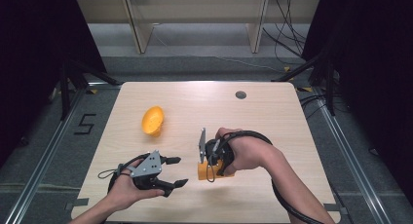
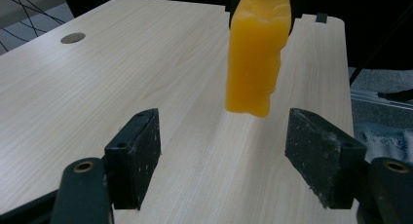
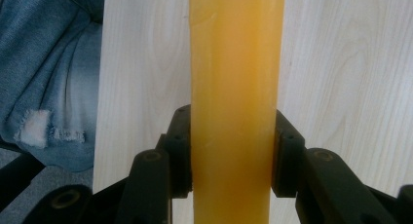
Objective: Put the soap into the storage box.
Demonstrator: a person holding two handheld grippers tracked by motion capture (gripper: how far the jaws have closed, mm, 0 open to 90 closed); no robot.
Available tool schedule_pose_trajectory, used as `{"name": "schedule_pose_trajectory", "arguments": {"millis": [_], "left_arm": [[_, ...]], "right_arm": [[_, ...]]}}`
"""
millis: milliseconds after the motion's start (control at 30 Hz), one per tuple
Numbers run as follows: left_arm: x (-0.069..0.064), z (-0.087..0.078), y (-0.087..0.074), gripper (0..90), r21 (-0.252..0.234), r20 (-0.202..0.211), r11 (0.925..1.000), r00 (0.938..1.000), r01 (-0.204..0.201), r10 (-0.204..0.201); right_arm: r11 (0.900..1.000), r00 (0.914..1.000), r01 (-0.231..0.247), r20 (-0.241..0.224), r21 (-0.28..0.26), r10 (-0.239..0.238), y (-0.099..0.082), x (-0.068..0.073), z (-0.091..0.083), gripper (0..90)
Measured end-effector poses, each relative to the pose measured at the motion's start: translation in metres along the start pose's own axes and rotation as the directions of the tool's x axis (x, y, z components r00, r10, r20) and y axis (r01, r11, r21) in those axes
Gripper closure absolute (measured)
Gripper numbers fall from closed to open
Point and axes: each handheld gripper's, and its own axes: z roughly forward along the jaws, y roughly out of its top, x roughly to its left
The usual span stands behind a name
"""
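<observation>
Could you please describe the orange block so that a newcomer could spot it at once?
On the pale wooden table, look near the front edge at the right gripper. The orange block is clamped between its black jaws, unlike the orange bowl lying free farther back.

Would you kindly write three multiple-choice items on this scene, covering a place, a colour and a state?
1. Where does the orange bowl lie?
A. on the table, beyond the left hand-held gripper
B. on the floor
C. between the jaws

2. What colour is the block in the right hand-held gripper?
A. blue
B. yellow-orange
C. green

3. How do the left hand-held gripper's jaws stand?
A. clamped on the block
B. shut with nothing between them
C. open

Answers:
1 A, high view shows it on the wood.
2 B, its yellow-orange surface shows up close.
3 C, the jaws stand apart.
</observation>
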Motion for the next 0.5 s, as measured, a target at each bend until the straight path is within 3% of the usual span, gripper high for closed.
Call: {"name": "schedule_pose_trajectory", "arguments": {"millis": [167, 200, 233, 267, 300, 333, 400, 500], "left_arm": [[0.001, 0.003, 0.003, 28.4, -0.004, 0.009, 1.0, 0.9999, -0.005, 0.005], [0.001, 0.004, 0.003, 28.4, -0.005, 0.01, 1.0, 0.9999, -0.002, 0.003], [0.001, 0.005, 0.004, 28.8, -0.016, 0.021, 0.9999, 0.9998, 0.003, -0.003], [0.001, 0.005, 0.005, 28.8, -0.018, 0.018, 0.9998, 0.9998, 0.001, 0.0], [0.0, 0.006, 0.005, 28.8, -0.021, 0.016, 0.9996, 0.9997, 0.02, -0.02], [0.0, 0.007, 0.006, 29.1, -0.022, 0.017, 0.9995, 0.9996, 0.022, -0.022], [0.001, 0.008, 0.008, 29.5, -0.016, 0.022, 0.9999, 0.9998, 0.0, 0.0], [0.0, 0.012, 0.01, 29.6, -0.013, 0.026, 0.9999, 0.9997, 0.003, -0.002]], "right_arm": [[1.0, 1.0, 0.005, 0.002, -0.006, -0.005, 0.003, -0.001, 0.0, 61.8], [0.9985, 0.9986, 0.053, 0.004, -0.018, -0.053, 0.004, -0.004, 0.001, 61.7], [0.9999, 1.0, 0.009, -0.003, -0.009, -0.009, 0.006, -0.002, 0.0, 61.8], [0.9999, 1.0, 0.009, -0.003, -0.009, -0.009, 0.006, -0.002, 0.0, 61.8], [0.9985, 0.9987, 0.051, 0.0, -0.021, -0.051, 0.007, -0.004, 0.0, 61.8], [0.9998, 0.9998, 0.017, -0.003, -0.01, -0.017, 0.008, -0.002, -0.001, 61.8], [1.0, 1.0, -0.006, -0.004, -0.004, 0.006, 0.008, -0.001, -0.001, 61.8], [1.0, 1.0, 0.0, -0.002, 0.0, 0.0, 0.009, -0.002, -0.001, 61.8]]}}
